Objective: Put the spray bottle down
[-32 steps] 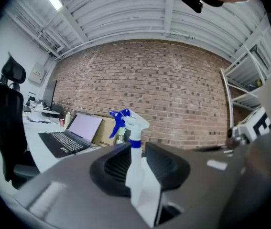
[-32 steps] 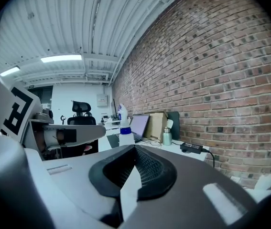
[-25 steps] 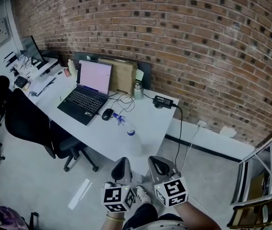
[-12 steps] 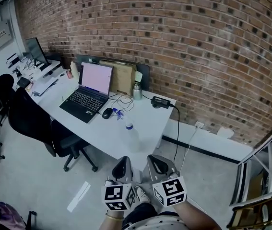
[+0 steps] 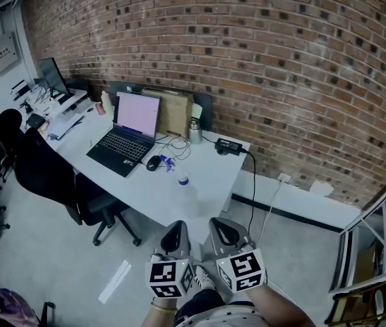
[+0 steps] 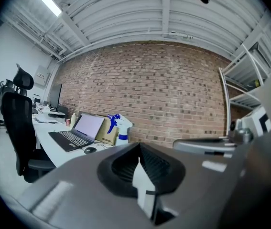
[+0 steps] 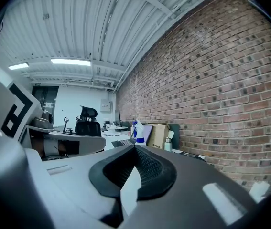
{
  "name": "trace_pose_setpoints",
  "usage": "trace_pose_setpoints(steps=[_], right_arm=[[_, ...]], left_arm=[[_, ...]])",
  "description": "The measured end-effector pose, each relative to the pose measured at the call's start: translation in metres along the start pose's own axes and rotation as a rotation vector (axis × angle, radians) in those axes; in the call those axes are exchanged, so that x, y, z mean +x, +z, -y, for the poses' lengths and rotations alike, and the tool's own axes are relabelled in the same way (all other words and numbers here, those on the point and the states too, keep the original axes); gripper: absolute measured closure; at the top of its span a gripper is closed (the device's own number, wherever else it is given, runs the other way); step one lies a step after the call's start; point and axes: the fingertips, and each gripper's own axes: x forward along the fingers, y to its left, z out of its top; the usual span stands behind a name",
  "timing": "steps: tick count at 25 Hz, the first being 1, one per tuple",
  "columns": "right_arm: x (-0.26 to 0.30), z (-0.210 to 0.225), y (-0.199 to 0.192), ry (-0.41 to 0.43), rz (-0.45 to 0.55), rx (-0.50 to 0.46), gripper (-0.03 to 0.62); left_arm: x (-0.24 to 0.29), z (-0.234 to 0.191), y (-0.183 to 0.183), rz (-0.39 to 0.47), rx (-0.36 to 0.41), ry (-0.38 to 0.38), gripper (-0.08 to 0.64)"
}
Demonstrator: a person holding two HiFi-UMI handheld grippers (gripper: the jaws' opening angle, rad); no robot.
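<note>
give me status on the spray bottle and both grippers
Left gripper shut, empty; right gripper shut, empty. Spray bottle standing upright on the desk, well clear of both grippers. Nothing in the way.

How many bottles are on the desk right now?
2. The spray bottle stands near the front edge of the desk. A metal flask stands at its back edge, right of the laptop. Items at the far end are too small to tell.
</note>
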Motion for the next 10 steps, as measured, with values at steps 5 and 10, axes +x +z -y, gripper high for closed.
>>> trace_pose_setpoints(steps=[5,10], right_arm=[[0.0026,-0.0012,0.0013,-0.001,0.003,-0.001,0.594],[0.0038,-0.0026,0.0020,-0.004,0.006,-0.006,0.594]], left_arm=[[0.0014,-0.0024,0.0021,-0.001,0.002,0.003,0.552],[0.0016,-0.0059,0.0017,0.000,0.002,0.005,0.552]])
